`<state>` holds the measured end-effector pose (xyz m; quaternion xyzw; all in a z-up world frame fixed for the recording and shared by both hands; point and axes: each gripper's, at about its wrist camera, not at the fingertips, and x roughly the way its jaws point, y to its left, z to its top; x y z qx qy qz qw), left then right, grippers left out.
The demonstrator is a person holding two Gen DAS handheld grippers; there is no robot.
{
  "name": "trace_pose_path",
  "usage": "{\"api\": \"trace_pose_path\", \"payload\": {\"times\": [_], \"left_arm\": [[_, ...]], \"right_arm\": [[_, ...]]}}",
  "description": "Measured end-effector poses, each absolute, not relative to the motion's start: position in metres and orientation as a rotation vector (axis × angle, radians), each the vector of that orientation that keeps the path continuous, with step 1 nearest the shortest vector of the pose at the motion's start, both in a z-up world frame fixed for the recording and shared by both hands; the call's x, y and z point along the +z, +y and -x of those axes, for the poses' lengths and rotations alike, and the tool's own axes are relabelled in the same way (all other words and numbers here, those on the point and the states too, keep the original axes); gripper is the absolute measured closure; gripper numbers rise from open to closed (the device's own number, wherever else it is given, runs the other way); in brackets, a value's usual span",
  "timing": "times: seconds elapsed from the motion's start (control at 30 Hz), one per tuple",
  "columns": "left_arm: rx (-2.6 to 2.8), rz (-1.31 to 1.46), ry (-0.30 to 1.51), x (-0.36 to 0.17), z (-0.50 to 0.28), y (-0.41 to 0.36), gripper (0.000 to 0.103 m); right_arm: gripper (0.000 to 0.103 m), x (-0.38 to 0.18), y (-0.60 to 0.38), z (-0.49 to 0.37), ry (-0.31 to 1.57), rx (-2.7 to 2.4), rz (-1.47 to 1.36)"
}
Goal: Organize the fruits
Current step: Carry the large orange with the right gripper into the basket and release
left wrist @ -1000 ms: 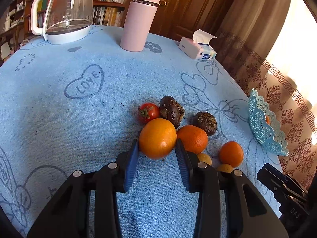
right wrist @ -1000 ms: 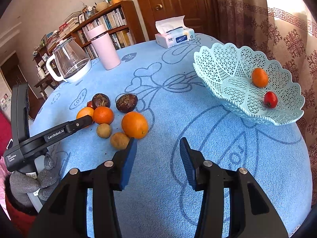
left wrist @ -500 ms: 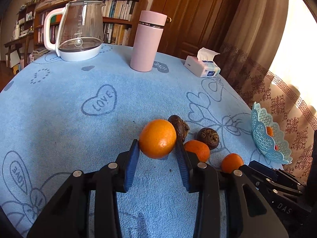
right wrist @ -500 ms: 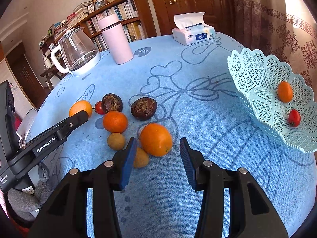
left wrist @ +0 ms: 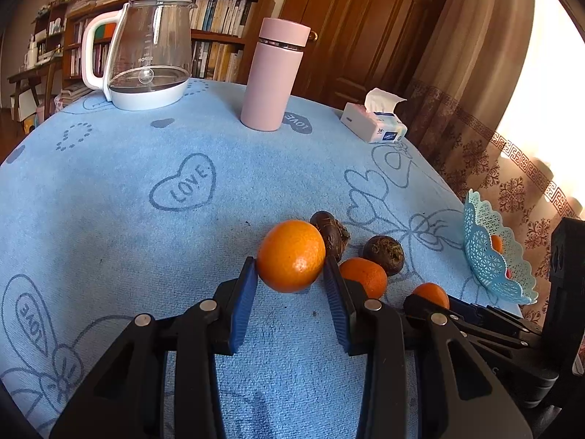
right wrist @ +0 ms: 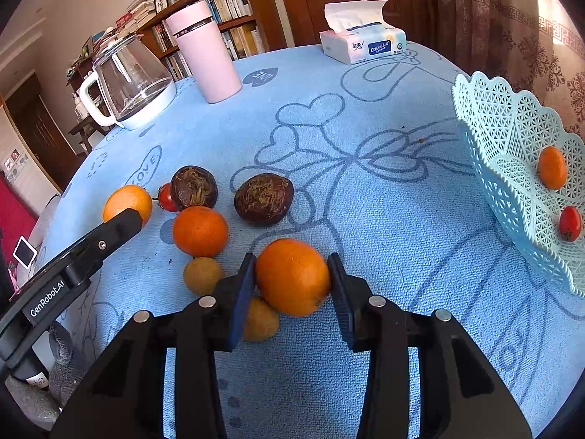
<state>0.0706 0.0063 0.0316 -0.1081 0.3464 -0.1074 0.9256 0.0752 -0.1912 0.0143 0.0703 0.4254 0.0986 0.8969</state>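
My left gripper (left wrist: pixel 290 274) is shut on a large orange (left wrist: pixel 290 255) and holds it above the blue cloth. My right gripper (right wrist: pixel 290 278) has its blue pads around another orange (right wrist: pixel 292 276) that rests on the cloth; the pads touch its sides. Left of it lie a smaller orange (right wrist: pixel 200 230), two brown passion fruits (right wrist: pixel 264 198) (right wrist: pixel 193 186), a cherry tomato (right wrist: pixel 166 197) and two small tan fruits (right wrist: pixel 202 274). The light-blue lattice basket (right wrist: pixel 512 168) at the right holds a small orange (right wrist: pixel 552 167) and a red tomato (right wrist: pixel 569 223).
A glass kettle (left wrist: pixel 146 55), a pink flask (left wrist: pixel 272 73) and a tissue box (left wrist: pixel 373 122) stand at the far side of the round table. The table edge and a curtain lie just behind the basket (left wrist: pixel 490 252).
My left gripper has lifted its orange off the cloth, away from the other fruit. My right gripper has moved left and forward and closed around the orange in front of it.
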Motion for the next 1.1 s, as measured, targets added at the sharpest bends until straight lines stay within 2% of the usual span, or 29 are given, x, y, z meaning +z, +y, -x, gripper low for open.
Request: {"api": "trace_pose_path", "payload": {"times": [0.63,1.1], "left_arm": [[-0.221,0.22,0.708,0.032,-0.071,0.006,0.065],[-0.221,0.217,0.71,0.031,-0.071,0.005,0.065]], "right_arm": [[0.062,0.053,-0.212,-0.048,0.757,0.163,-0.185],[0.062,0.08,-0.292,-0.031,0.642,-0.053,-0.273]]}}
